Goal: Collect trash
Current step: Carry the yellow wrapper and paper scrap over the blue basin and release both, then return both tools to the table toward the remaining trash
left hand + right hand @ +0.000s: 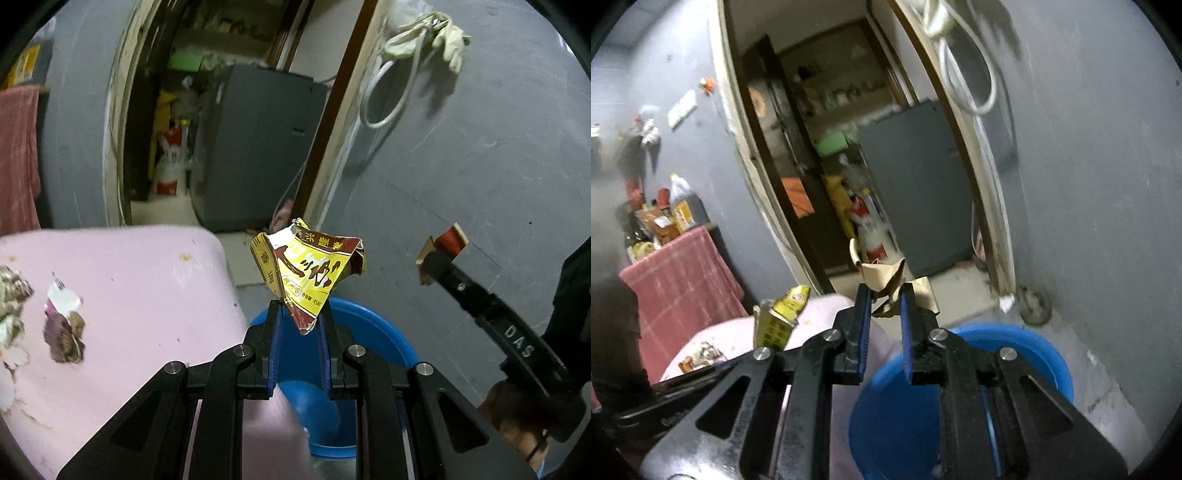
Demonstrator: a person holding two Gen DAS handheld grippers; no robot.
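My left gripper (300, 314) is shut on a crumpled yellow and brown snack wrapper (310, 266) and holds it above the blue bucket (373, 328). My right gripper (884, 295) is shut on a crumpled tan paper scrap (886, 277) above the blue bucket (1027, 343). In the left wrist view the right gripper (432, 262) shows at right with its red and tan scrap (448, 238). In the right wrist view the yellow wrapper (779, 317) shows at left. More scraps (62, 325) lie on the pink tabletop (140, 295).
The bucket stands on the grey floor beside the pink table's corner. A doorway (221, 129) ahead leads to a cluttered room with a grey cabinet (255, 147). A red cloth-covered stand with bottles (676, 266) is at left. A white hose (388, 92) hangs on the wall.
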